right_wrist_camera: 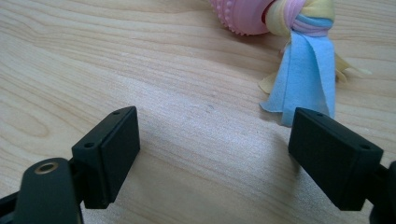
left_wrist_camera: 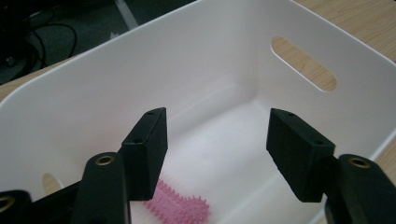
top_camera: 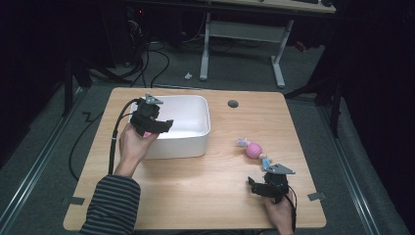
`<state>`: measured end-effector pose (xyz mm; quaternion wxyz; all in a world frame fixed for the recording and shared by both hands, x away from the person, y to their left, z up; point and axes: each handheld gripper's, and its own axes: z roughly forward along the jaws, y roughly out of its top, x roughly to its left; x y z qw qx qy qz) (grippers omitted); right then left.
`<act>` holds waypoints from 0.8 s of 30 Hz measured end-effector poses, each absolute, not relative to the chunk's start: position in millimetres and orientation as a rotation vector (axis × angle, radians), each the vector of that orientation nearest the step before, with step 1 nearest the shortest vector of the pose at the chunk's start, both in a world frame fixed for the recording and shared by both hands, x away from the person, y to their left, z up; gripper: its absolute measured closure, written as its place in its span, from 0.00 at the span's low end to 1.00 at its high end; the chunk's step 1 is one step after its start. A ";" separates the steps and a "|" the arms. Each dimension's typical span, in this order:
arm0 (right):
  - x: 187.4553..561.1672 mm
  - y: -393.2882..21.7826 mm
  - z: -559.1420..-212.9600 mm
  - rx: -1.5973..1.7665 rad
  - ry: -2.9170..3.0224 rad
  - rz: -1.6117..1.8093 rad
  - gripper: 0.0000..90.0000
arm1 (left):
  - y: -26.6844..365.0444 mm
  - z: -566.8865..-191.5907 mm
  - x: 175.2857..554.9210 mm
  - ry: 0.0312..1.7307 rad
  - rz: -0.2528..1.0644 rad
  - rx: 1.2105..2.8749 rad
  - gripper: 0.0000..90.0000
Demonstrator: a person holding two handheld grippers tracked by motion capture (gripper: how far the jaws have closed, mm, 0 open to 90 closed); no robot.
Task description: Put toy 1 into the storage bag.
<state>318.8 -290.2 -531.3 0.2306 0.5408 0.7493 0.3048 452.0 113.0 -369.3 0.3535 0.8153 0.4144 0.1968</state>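
Fleece tails [right_wrist_camera: 303, 70] on the knobbly pink ball toy [right_wrist_camera: 243, 16], just ahead of the spread right gripper [right_wrist_camera: 229, 158], look soft and light: pinch there. Left gripper [left_wrist_camera: 217, 154] hangs spread, empty, over the white bin [left_wrist_camera: 224, 51].

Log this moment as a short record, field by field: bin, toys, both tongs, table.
bin: white bin on the table's left half, oval handle slot in its wall
toy in bin: pink spiky toy lying on the bin floor, below the left tongs
left tongs: left tongs over the bin, jaws apart, nothing between them
toy on table: pink ball toy with knotted fabric strips at both ends, right of the bin
right tongs: right tongs low over bare wood, jaws apart, just short of the toy's blue strip
table: wooden table, round cable hole near the far edge
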 end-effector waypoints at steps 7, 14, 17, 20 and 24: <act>318.6 -290.1 -531.3 1.489 2.060 0.838 0.18 | 125.4 -359.8 432.9 1.055 0.523 2.067 0.43; 318.5 -290.0 -531.3 1.489 2.059 0.837 0.18 | 137.6 -358.3 421.5 1.059 0.516 2.027 0.42; 318.6 -290.0 -531.3 1.488 2.059 0.837 0.18 | 142.0 -356.9 415.7 1.056 0.522 2.009 0.42; 318.6 -290.0 -531.3 1.488 2.058 0.837 0.18 | 147.8 -356.0 408.9 1.055 0.532 1.989 0.42; 318.6 -290.0 -531.4 1.487 2.058 0.837 0.18 | 154.3 -357.4 401.7 1.058 0.538 1.975 0.42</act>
